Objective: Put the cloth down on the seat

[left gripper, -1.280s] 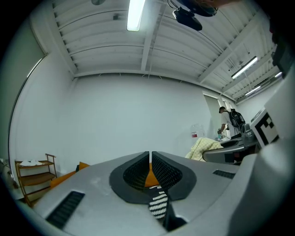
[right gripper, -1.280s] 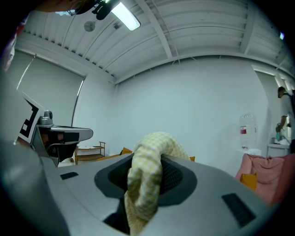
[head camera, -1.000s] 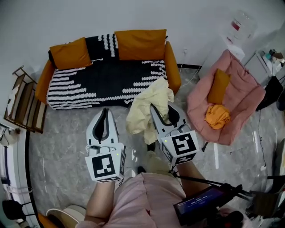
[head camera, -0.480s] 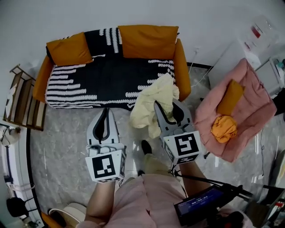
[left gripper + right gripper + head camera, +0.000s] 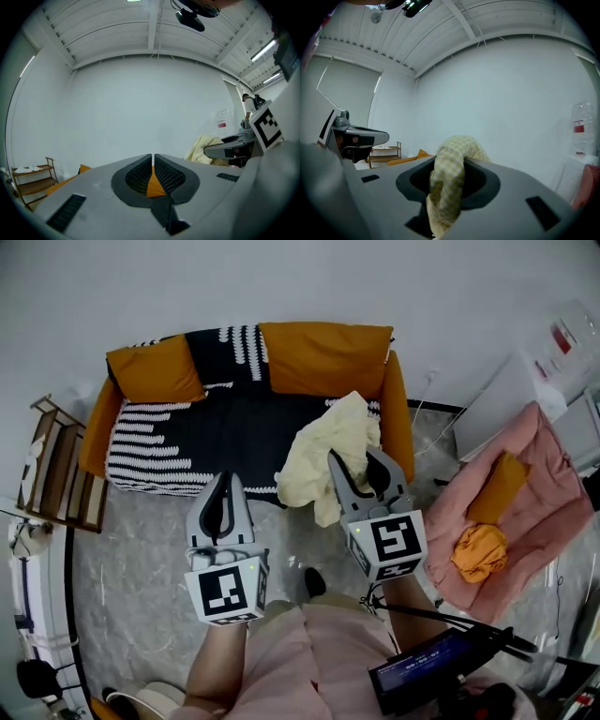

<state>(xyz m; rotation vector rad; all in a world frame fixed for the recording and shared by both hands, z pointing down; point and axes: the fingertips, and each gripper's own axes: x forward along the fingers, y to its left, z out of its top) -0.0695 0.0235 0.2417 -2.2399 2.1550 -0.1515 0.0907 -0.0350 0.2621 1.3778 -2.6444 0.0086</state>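
A person's right claw (image 5: 354, 463) clamps a pale yellow checked cloth (image 5: 323, 448), which hangs bunched in the air against the right end of the black-and-white patterned seat (image 5: 202, 423) of an orange sofa (image 5: 397, 418). The left claw (image 5: 223, 486), clenched on nothing, hangs alongside over the grey floor (image 5: 131, 549) before the sofa.
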